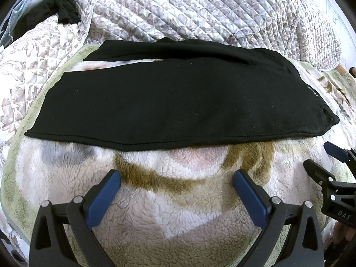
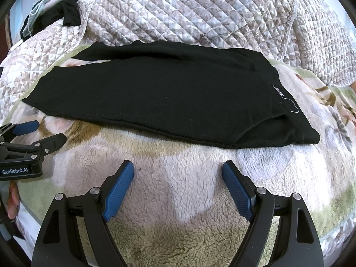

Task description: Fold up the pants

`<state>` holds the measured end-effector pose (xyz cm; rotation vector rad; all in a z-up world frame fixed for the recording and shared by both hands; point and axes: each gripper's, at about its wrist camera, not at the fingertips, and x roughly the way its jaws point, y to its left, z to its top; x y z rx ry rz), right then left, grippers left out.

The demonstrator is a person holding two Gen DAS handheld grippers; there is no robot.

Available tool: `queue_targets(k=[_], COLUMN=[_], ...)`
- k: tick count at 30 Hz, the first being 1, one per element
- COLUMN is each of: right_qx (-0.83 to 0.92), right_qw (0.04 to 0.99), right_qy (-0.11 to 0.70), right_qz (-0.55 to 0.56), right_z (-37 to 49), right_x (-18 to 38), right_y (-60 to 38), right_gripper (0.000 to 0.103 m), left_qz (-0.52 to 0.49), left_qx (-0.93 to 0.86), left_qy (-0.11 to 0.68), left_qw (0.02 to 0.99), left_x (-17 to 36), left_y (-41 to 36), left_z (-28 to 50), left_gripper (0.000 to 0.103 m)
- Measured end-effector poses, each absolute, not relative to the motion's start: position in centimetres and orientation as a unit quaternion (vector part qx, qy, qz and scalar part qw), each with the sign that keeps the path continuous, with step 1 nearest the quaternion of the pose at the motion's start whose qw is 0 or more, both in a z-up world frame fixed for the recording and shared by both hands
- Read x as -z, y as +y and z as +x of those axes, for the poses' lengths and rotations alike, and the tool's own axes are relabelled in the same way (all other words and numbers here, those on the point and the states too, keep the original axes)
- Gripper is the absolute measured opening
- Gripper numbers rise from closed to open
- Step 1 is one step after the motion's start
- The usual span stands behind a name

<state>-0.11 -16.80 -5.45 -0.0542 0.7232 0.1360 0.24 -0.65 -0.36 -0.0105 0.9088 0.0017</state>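
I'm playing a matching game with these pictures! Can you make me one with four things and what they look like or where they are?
Things:
1. pants
2. fleece blanket
3. quilt
4. left gripper

Descriptions:
A. fluffy, cream with brown and green patches
B. black, lying flat with legs pointing left
C. jaws open, holding nothing
D. stitched in squares, bunched up behind the pants

Pairs: 1-B, 2-A, 3-D, 4-C
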Motion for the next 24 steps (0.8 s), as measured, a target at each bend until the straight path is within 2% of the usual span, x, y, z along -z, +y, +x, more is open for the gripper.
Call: queue_targets(k=[24], right_qx=[-0.07], right_qw=[0.932], right_qy=[0.355], right_qz=[-0.018], right_z=[-0.4], right_x=[5.35], right_y=[-16.96], right_gripper=[0.081], left_qz=[-0.014], left_qx=[0.008], left_qy=[0.432], left_qw=[0.902], left_x=[0.0], left_y=[-0.62], left_z=[-0.24], left_gripper=[0.102])
